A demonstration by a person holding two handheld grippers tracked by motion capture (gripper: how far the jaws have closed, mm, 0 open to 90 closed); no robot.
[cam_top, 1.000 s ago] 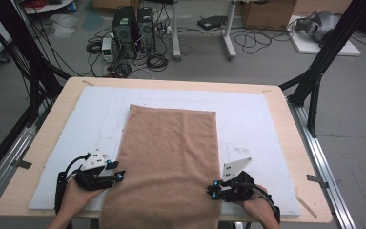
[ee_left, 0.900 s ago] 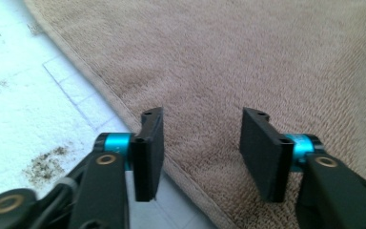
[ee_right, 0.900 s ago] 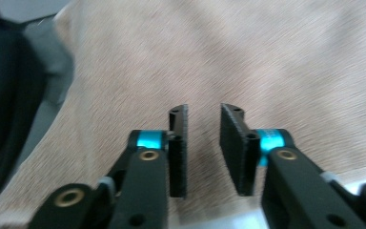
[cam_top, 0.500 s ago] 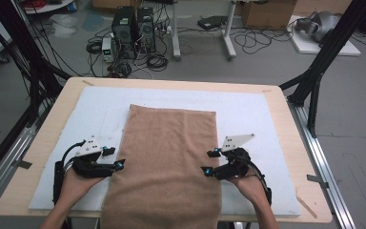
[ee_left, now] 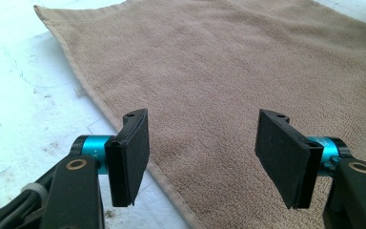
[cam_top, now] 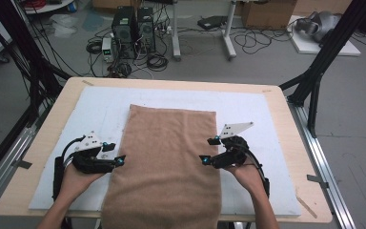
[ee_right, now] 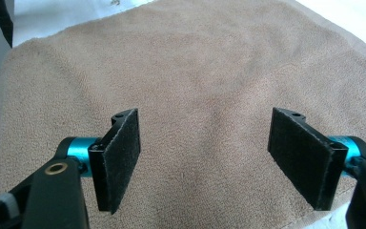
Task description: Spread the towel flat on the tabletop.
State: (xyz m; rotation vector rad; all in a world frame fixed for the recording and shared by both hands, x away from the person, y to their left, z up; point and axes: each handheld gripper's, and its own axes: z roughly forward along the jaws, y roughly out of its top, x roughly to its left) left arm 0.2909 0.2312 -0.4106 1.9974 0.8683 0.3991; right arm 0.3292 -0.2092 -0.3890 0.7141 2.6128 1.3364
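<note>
The left hand-held gripper point(cam_top: 119, 160) hovers wide open at the left hem of the brown towel point(cam_top: 169, 157), which lies flat on the white mat point(cam_top: 248, 114) of the bench point(cam_top: 286, 138), its near end hanging over the front edge. The right hand-held gripper point(cam_top: 204, 159), also open, sits at the right hem. To fold well, both should pinch the hems level. The left gripper view shows the stitched hem point(ee_left: 100, 102) running between the jaws; the high view shows the overhang.

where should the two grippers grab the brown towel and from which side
Grip the brown towel on its two long hemmed side edges, level with where each gripper sits. The left gripper comes in from the towel's left edge, the right gripper from its right edge. The towel lies flat on the white mat, its near end hanging over the table edge, so each open pair of jaws should come in low and pinch the hem.
</note>
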